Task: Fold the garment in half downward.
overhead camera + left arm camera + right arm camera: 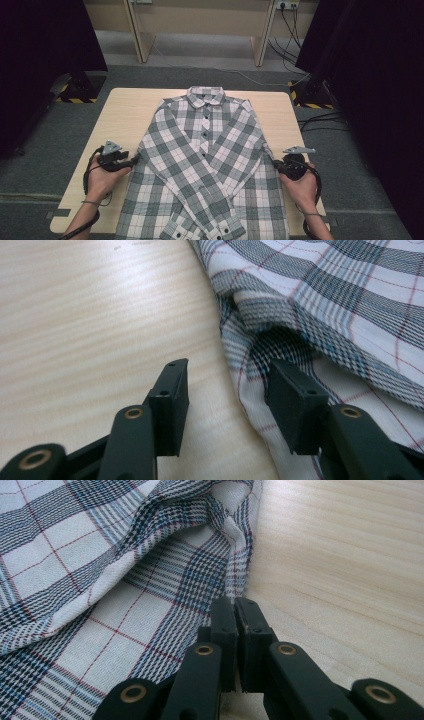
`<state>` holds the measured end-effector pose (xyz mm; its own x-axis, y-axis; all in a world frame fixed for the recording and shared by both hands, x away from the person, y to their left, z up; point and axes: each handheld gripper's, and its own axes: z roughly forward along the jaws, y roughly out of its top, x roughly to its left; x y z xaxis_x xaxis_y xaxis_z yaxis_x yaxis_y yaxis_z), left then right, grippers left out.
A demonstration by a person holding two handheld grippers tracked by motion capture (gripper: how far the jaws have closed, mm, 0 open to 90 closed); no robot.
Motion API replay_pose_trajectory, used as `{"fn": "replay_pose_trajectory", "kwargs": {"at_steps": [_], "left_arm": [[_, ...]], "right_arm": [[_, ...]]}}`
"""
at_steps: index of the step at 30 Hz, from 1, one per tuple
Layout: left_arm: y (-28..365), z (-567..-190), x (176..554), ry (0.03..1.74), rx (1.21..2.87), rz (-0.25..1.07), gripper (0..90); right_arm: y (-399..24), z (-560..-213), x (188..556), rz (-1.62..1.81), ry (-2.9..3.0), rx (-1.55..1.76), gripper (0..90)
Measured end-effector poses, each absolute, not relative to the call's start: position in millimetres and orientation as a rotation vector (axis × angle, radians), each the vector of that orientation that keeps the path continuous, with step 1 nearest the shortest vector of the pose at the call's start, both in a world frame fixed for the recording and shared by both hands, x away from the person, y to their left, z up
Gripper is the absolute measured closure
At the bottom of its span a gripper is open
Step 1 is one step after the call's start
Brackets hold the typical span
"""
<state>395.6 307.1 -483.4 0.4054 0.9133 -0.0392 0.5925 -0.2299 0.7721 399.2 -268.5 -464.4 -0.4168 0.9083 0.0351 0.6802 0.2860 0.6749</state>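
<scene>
Item: plaid shirt (205, 165), laid flat, front up and buttoned, collar at the far end of the bench (125, 115), sleeves folded in and crossed over the body. It lies between the two grippers.

Left gripper (227, 390): jaws spread, straddling the shirt's side edge; one jaw over bare wood, the other over cloth. Seen in the high view at (114, 156).

Right gripper (235, 615): jaws pressed together at the opposite side edge; whether any cloth is pinched cannot be told. Seen in the high view at (292, 162).

Handling, as judged: likely a fold of the side panels. Take both layers at the hem, match both sides' height, and lift evenly so the crossed sleeves stay put.

Materials: thin woven cotton-like cloth in grey, white and red check, soft, creasing readily, with a stitched seam and small dark buttons. Bench: pale wood-grain laminate, smooth, with rounded corners.
</scene>
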Motion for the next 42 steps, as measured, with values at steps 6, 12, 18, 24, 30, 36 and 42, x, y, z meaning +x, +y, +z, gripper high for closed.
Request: {"fn": "replay_pose_trajectory", "kwargs": {"at_steps": [6,12,18,24,30,36,42], "left_arm": [[295.9,-480.2,402.8,1.245,1.988,0.518,76.7],[293.8,-479.4,397.8,1.268,1.985,0.534,87.6],[297.0,-478.6,376.0,1.249,2.004,0.526,87.7],[298.7,-479.5,340.7,1.219,2.008,0.523,87.7],[293.6,-480.2,291.3,1.167,2.021,0.519,87.7],[291.0,-481.4,252.7,1.135,2.016,0.494,87.5],[299.6,-469.7,243.8,1.075,2.051,0.393,50.1]], "right_arm": [[-269.4,-464.8,399.5,0.896,2.202,1.439,87.9],[-270.9,-464.5,397.7,0.897,2.208,1.44,88.0],[-271.5,-464.1,386.6,0.897,2.226,1.427,88.1],[-274.2,-461.2,354.7,0.908,2.252,1.395,88.1],[-282.9,-459.8,314.6,0.9,2.283,1.372,88.1],[-292.4,-455.7,278.2,0.912,2.301,1.366,88.0],[-301.2,-450.7,261.8,0.926,2.327,1.337,67.5]]}}
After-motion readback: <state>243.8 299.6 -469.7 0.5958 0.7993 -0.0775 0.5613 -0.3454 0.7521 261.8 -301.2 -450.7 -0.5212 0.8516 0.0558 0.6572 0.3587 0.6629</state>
